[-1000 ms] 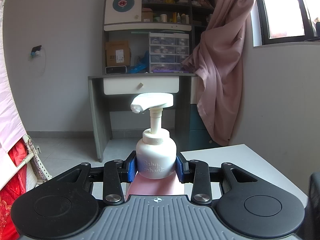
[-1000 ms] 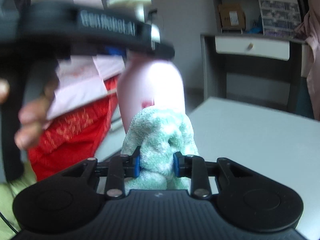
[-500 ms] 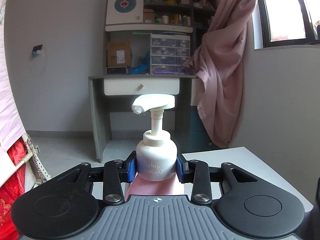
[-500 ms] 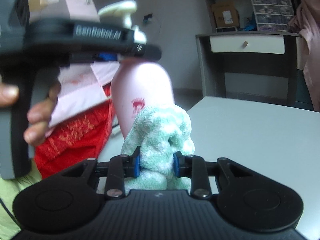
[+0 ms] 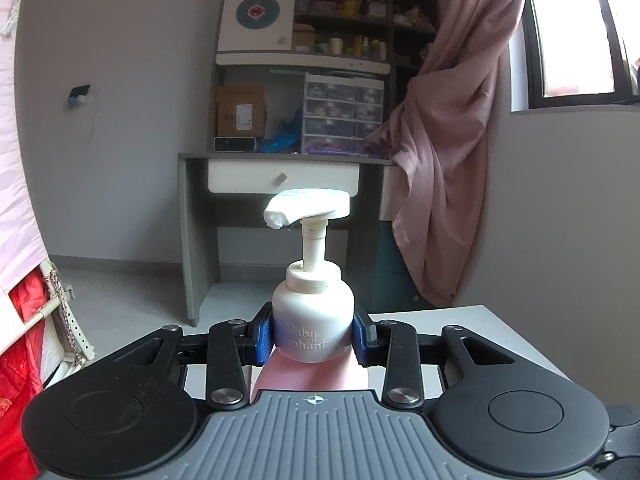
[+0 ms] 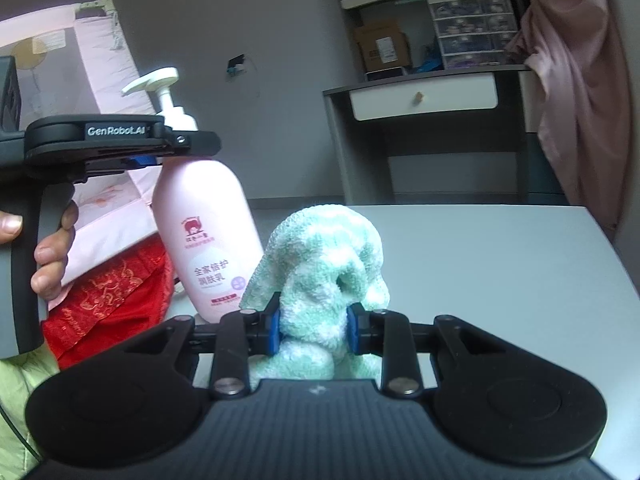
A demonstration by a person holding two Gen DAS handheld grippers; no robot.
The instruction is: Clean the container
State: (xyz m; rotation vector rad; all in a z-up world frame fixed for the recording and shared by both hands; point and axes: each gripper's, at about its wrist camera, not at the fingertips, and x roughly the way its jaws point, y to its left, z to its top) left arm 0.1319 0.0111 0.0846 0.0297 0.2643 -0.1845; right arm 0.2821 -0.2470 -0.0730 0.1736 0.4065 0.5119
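While the bottle stays clamped upright, items run as follows.

Table [image 6: 500, 264]: white, pale top, bare on its right half; bottle and cloth sit over its near left part.

Bottle [image 6: 206, 236]: pink lotion pump bottle, white collar and pump head, standing on the table at left. Label faces the right wrist view.

Left gripper [image 5: 314, 340]: blue pads pinched on the bottle's white shoulder, level, little moved. A hand [image 6: 48, 256] grips its handle at far left.

Cloth [image 6: 324, 264]: green-and-white terry, bunched, just right of the bottle.

Right gripper [image 6: 313, 326]: pressed together on the cloth's lower fold.

Change: a second ago the cloth lay against the bottle's front; it has since slid right and clear, with the label now fully exposed. Judgement: one wiping pass over the front looks finished; other faces probably remain.
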